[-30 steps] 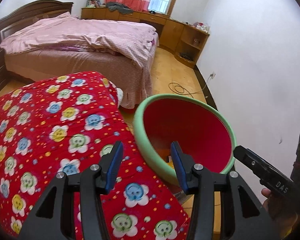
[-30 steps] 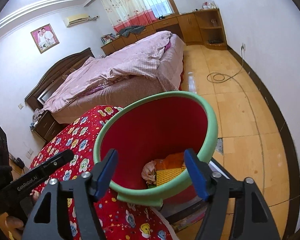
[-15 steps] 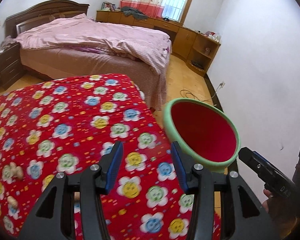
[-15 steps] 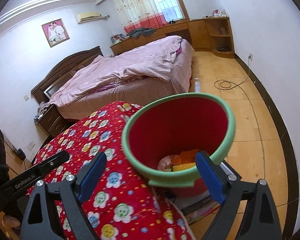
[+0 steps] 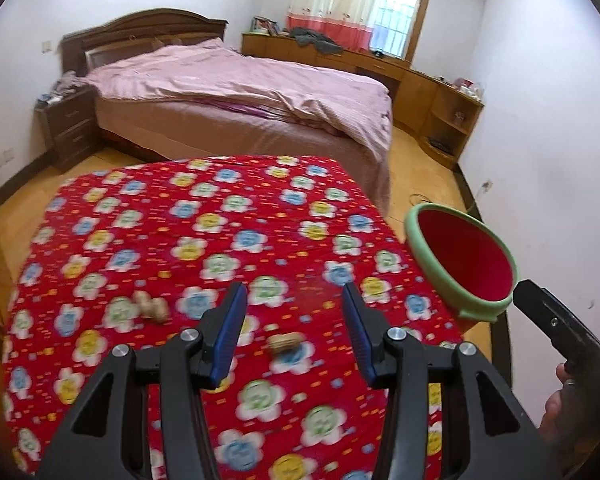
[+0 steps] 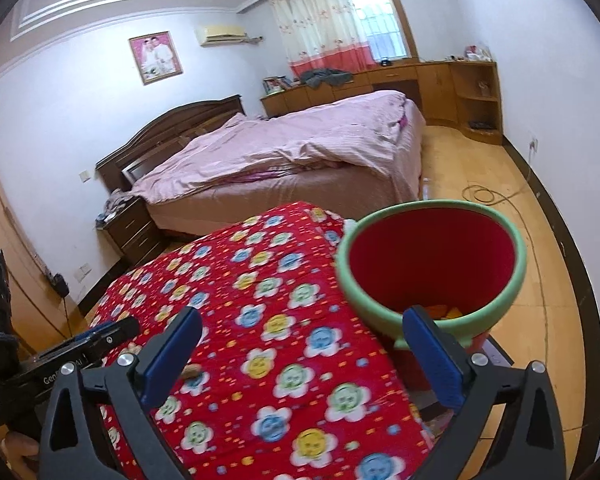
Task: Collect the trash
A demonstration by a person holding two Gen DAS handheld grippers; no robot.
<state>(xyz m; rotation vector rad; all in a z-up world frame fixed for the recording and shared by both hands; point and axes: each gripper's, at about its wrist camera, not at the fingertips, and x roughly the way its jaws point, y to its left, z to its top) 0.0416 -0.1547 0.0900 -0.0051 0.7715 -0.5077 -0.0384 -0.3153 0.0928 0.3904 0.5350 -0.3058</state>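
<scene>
Left gripper (image 5: 292,334) hangs half-spread and empty right over the nearest peanut shell (image 5: 285,343), which lies between its blue pads, long axis crosswise to the fingers, so this hand is nearer. A second shell (image 5: 153,306) sits off to its left, blurred, maybe two pieces. Right gripper (image 6: 304,354) is opening wide, nothing between its jaws, with the trash bin (image 6: 432,272) just ahead to its right.

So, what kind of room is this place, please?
Most likely a home bedroom: a double bed with a pink quilt, a wooden nightstand beside it, and a curtained window above low cabinets.
</scene>
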